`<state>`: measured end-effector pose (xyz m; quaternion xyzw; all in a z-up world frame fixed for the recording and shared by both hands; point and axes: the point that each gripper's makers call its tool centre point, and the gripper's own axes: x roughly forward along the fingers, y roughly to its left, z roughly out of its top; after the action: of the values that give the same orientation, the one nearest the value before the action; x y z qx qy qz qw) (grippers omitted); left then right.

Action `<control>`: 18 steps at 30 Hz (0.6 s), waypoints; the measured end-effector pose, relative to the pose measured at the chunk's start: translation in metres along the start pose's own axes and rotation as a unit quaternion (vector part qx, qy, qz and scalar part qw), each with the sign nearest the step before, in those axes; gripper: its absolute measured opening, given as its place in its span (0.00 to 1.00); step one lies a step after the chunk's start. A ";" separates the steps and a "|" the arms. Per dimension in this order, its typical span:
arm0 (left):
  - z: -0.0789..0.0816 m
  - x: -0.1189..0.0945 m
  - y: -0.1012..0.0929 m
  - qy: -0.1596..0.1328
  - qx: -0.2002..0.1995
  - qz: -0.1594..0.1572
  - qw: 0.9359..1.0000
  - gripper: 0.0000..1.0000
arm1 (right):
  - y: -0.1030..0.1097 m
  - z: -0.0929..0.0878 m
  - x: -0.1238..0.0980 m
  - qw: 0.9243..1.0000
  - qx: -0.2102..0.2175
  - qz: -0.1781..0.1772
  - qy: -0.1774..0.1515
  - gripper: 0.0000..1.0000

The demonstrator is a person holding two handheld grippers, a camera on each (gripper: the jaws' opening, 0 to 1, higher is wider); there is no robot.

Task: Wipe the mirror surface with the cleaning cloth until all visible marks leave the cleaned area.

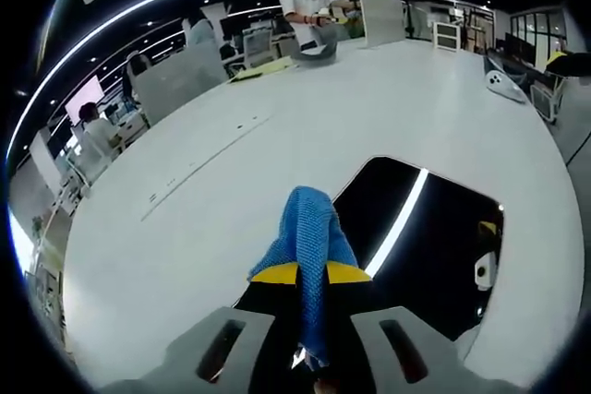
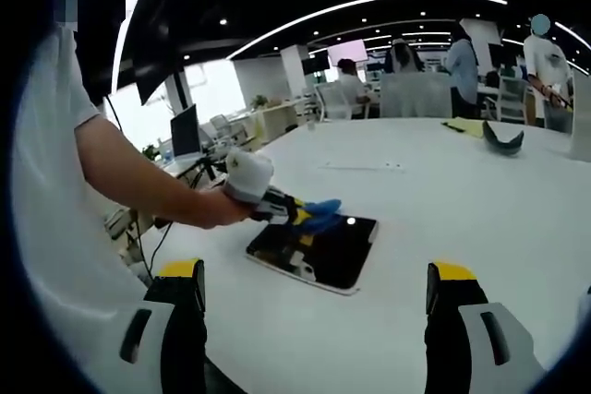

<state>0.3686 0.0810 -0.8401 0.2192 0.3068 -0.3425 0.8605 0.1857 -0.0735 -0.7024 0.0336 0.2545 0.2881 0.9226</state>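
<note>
A wide white counter (image 1: 277,136) runs across an open office with a dark ceiling and long curved strip lights. Desks, monitors and chairs stand around the room, and several people sit or stand at the far side. A thin seam crosses the counter top, and a dark curved object (image 2: 503,138) lies on it far from the mirror.

The mirror (image 2: 319,251) lies flat on the counter, a dark rounded rectangle with a pale edge. Its glass reflects the black ceiling and one bright light strip, seen clearly in the left gripper view (image 1: 434,246). Whether any marks remain on the glass cannot be told from these pictures.

The left tongs (image 1: 310,274) are pressed together on a blue cleaning cloth (image 1: 309,237), which bunches up between the yellow tips and hangs down between them. In the right gripper view the same left tongs (image 2: 300,216) sit over the near edge of the mirror, held by a person's hand (image 2: 242,196), with the cloth (image 2: 319,211) over the glass.

The right tongs (image 2: 314,288) are spread wide, with nothing between them, held back from the mirror above the counter.
</note>
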 end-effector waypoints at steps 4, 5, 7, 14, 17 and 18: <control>0.003 0.001 -0.005 -0.001 -0.001 -0.001 1.000 0.06 | -0.001 0.000 -0.001 1.000 0.000 -0.001 0.000 1.00; 0.004 0.002 -0.006 -0.002 -0.001 -0.002 1.000 0.06 | -0.001 0.000 -0.001 1.000 0.001 -0.001 -0.001 1.00; 0.005 0.003 -0.008 -0.003 0.000 -0.003 1.000 0.06 | -0.001 0.001 -0.001 1.000 0.001 -0.002 -0.001 1.00; 0.009 0.006 -0.014 -0.004 0.010 -0.009 1.000 0.06 | 0.000 0.000 -0.002 1.000 0.000 0.001 0.000 1.00; 0.012 0.008 -0.018 -0.004 0.026 -0.011 1.000 0.06 | 0.001 0.000 -0.002 1.000 0.001 0.002 -0.001 1.00; 0.012 0.008 -0.018 -0.004 0.026 -0.012 1.000 0.06 | 0.000 -0.001 -0.002 1.000 0.000 0.001 0.000 1.00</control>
<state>0.3646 0.0577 -0.8399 0.2366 0.2971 -0.3616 0.8515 0.1835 -0.0748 -0.7021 0.0342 0.2543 0.2891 0.9223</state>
